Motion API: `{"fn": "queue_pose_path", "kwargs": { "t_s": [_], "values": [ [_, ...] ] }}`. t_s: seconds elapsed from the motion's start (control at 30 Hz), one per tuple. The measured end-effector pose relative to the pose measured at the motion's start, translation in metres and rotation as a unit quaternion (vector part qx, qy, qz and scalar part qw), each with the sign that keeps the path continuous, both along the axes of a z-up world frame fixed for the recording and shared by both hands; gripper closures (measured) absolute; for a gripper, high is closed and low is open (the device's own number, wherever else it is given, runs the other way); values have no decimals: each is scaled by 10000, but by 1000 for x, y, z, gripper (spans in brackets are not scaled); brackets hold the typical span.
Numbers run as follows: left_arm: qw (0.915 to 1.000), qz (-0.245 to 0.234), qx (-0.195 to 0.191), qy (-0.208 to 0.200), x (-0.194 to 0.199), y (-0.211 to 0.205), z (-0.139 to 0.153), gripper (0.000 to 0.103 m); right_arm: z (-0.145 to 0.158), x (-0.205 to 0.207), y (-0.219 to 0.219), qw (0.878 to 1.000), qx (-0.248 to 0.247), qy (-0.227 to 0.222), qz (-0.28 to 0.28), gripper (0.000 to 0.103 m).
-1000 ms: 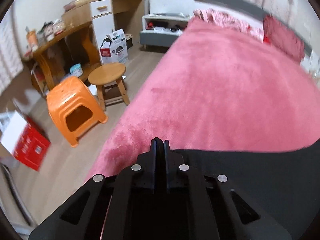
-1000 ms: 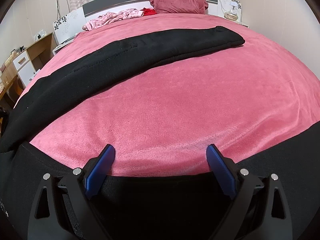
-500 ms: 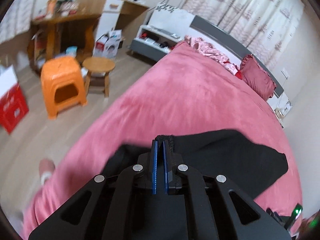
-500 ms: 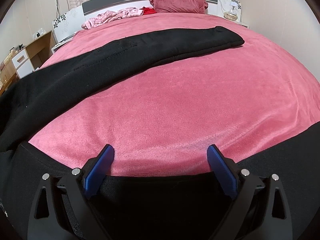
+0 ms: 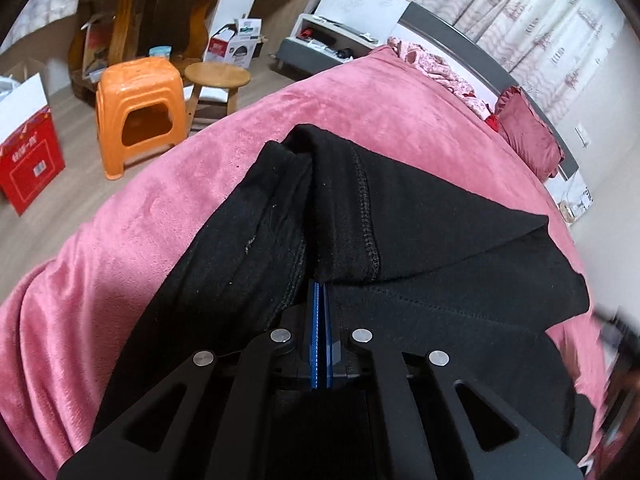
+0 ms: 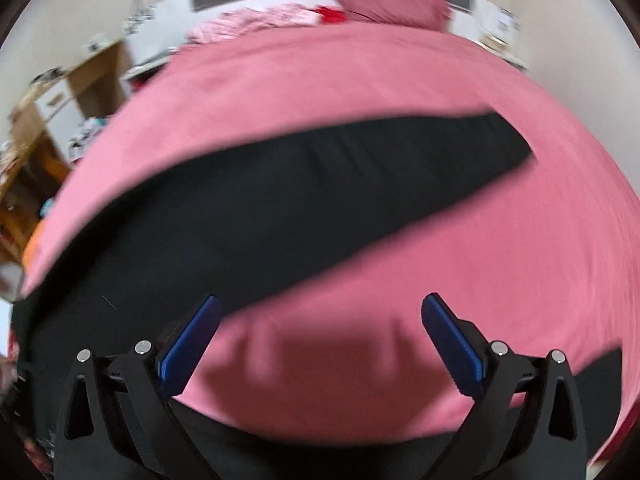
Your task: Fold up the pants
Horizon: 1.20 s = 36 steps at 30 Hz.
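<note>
Left jaws clamped on black pants (image 5: 420,216) hem, right jaws wide apart, just opening, nothing between

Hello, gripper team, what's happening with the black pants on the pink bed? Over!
Left hand-held gripper shut on black pants. Right hand-held gripper open, empty, jaws just widened. Pants partly folded on the pink bed. Nothing in the way.

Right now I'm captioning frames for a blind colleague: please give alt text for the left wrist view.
The left gripper is shut on a fold of black pants spread over a pink bed cover. An orange stool and a round wooden stool stand on the floor beyond.
</note>
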<state>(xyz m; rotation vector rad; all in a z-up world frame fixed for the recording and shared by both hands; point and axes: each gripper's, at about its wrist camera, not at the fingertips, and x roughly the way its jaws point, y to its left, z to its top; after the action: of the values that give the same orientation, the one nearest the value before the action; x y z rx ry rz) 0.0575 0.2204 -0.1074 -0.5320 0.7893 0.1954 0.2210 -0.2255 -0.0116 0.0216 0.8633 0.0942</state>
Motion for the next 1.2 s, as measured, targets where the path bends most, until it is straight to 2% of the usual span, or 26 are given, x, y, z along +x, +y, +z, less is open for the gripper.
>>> {"fn": "queue_pose_path", "kwargs": {
  "t_s": [0.1, 0.27, 0.37, 0.47, 0.57, 0.6, 0.63, 0.7, 0.73, 0.8, 0.9, 1.07, 1.2],
  "values": [
    [10000, -23, 52, -30, -2, 1, -1, 102, 18, 40, 34, 9988, 130, 417, 238, 2],
    [9999, -63, 87, -73, -2, 2, -2, 102, 32, 97, 72, 9930, 881, 786, -27, 2],
    [9999, -76, 97, -90, -3, 2, -3, 102, 22, 132, 91, 9839, 1213, 1243, -419, 2],
    [9999, -84, 105, -105, -3, 2, -4, 102, 13, 148, 101, 9781, 1325, 1444, -695, 3],
    [9998, -91, 100, -122, -3, 2, -5, 102, 0, 156, 108, 9746, 1199, 1661, -906, 18],
    [9998, -96, 105, -126, -3, 2, -5, 102, -7, 157, 108, 9725, 1152, 1769, -984, 30],
    [9998, -97, 110, -127, -3, 2, -5, 102, -12, 157, 106, 9703, 1147, 1857, -1041, 49],
    [9998, -100, 113, -132, -3, 2, -5, 102, -21, 155, 99, 9651, 1345, 2014, -993, 75],
    [9998, -101, 97, -133, -2, 2, -5, 102, -25, 152, 94, 9629, 1486, 2063, -909, 82],
    [9999, -109, 7, -116, -2, 5, -3, 102, -23, 144, 85, 9649, 1561, 1990, -702, 90],
    [9993, -88, -344, -108, 0, 16, 5, 102, -8, 125, 76, 9729, 1469, 1761, -309, 93],
    [9910, 338, -1124, -647, -13, 52, 35, 103, 27, 63, 49, 9769, 1701, 1276, 197, 93],
    [9873, 484, -1222, -897, -29, 69, 56, 103, 38, 1, 26, 9751, 1968, 921, 435, 93]
  ]
}}
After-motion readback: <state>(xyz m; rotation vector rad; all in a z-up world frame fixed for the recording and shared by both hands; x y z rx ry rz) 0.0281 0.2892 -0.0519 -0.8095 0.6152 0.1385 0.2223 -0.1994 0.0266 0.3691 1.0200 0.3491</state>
